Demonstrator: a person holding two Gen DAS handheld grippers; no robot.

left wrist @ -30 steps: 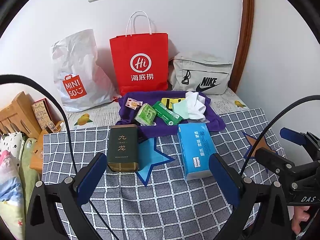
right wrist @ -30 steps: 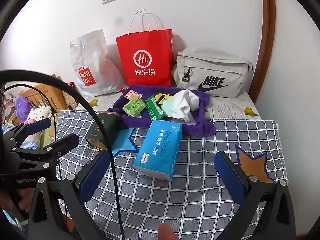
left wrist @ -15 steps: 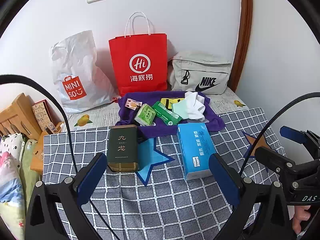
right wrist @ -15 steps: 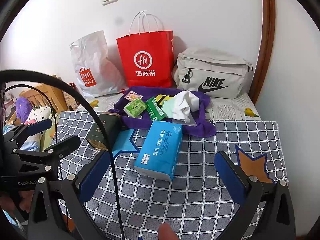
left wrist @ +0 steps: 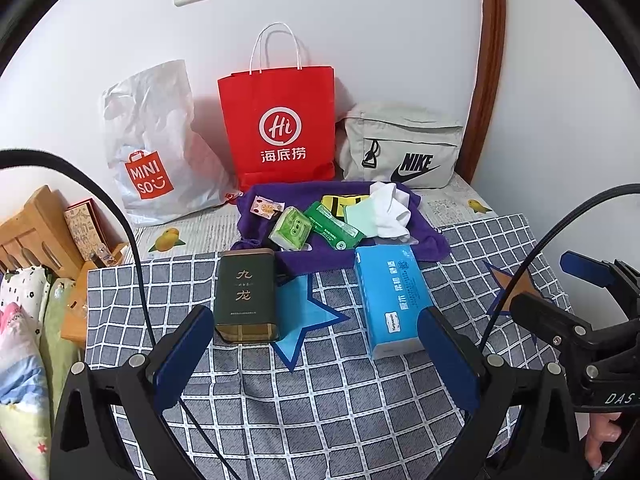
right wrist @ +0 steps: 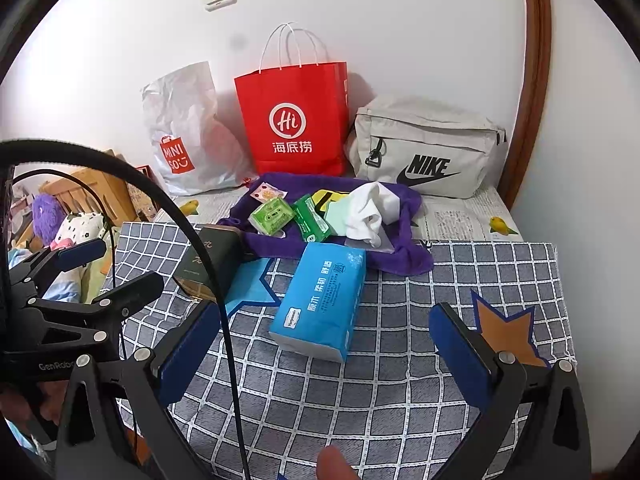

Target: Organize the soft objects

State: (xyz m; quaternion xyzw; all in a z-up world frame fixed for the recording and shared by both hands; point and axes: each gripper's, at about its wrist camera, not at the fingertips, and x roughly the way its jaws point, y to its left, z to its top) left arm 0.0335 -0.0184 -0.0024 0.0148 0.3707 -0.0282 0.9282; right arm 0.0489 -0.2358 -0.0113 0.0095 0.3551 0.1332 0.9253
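both grippers, left gripper [left wrist: 316, 354] and right gripper [right wrist: 326, 350], unmoved, spread wide above untouched blue tissue pack [right wrist: 320, 298]

I'm seeing even, bright room light; bags are casting soft shadows on the wall [left wrist: 360, 20]. Fisheye is bending edges, corners are going black; focus is holding sharp.

The blue plastic-wrapped tissue pack [left wrist: 394, 300] lies at the three o'clock side of the dark green rectangular tin [left wrist: 246, 294]; the purple towel [left wrist: 430, 240], bearing small packets, lies at twelve o'clock.
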